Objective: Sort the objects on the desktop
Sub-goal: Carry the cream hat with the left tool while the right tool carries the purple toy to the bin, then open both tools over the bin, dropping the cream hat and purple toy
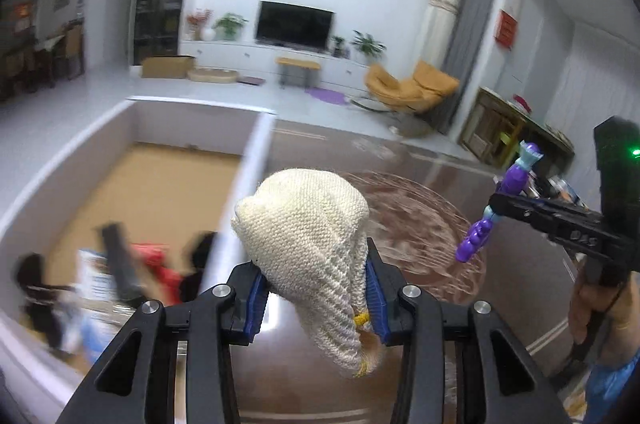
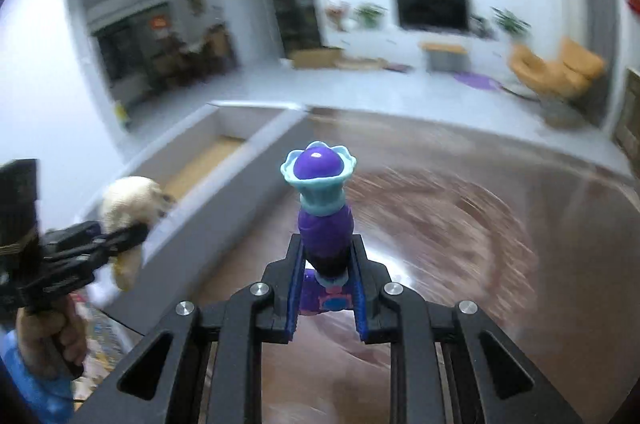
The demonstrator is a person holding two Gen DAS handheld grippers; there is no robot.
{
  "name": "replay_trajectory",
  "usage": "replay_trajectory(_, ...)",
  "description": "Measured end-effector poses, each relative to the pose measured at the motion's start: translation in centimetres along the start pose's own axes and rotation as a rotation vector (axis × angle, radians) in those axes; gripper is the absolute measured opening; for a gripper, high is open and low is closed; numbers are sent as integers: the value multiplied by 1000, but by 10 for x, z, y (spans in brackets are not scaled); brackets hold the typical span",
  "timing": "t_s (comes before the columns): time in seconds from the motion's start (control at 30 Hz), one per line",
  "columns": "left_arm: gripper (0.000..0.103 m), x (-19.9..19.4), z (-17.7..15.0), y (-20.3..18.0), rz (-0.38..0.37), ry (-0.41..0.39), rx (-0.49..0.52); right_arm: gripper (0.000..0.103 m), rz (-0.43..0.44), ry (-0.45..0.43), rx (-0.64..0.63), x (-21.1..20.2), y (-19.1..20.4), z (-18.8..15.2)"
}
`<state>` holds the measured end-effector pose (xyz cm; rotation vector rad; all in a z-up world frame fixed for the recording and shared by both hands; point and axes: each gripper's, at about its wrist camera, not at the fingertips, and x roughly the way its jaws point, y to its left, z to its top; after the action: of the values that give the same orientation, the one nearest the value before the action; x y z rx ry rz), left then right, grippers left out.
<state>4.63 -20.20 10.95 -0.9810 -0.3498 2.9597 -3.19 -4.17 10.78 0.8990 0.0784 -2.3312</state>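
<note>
The left hand-held gripper (image 1: 316,298), clamping the knit toy (image 1: 308,224), is nearer the box (image 1: 256,144) lying ahead-left than the right hand-held gripper (image 2: 326,298), clamping the purple toy (image 2: 324,224)

Blurred, unidentifiable items (image 1: 120,276) in the box (image 1: 192,112); purple toy's (image 2: 325,224) base behind fingers (image 2: 294,288).

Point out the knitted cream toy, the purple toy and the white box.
knitted cream toy (image 1: 308,220), left wrist view, upper knit body.
purple toy (image 2: 319,164), right wrist view, rounded purple top.
white box (image 1: 252,160), left wrist view, right wall.
</note>
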Motion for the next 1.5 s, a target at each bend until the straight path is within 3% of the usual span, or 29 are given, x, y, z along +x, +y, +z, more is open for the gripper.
replay_trajectory(0.13,42,-10,7,65,121,31,-51,22,176,23,-49,32,73,28)
replay_trajectory(0.27,42,9,-1,132,245,142,-112,22,323,153,-88,90,149,38)
replay_trajectory(0.4,46,34,-15,169,321,229,-148,22,306,312,-179,160,208,36)
replay_trajectory(0.53,54,45,-23,179,352,245,-169,28,245,356,-200,209,229,31)
replay_trajectory(0.6,67,44,-24,178,360,227,-177,35,246,350,-175,224,229,30)
replay_trajectory(0.67,84,36,-25,177,395,179,-168,44,245,311,-137,223,224,28)
replay_trajectory(0.77,102,23,-25,166,490,107,-140,76,253,230,-102,205,213,30)
replay_trajectory(0.8,103,20,-25,159,544,93,-137,83,233,199,-110,199,210,31)
replay_trajectory(0.87,103,15,-25,154,606,76,-129,87,209,138,-139,187,205,31)
replay_trajectory(0.97,103,9,-31,145,619,64,-151,90,180,107,-195,178,207,30)
replay_trajectory(1.03,103,5,-32,138,633,59,-156,90,168,105,-225,166,206,33)
replay_trajectory(1.17,103,-1,-30,135,565,61,-199,90,153,120,-260,165,210,31)
replay_trajectory(1.3,103,-10,-30,125,591,27,-203,90,148,131,-292,160,215,27)
replay_trajectory(1.5,103,-11,-27,119,627,42,-181,90,148,144,-306,158,218,27)
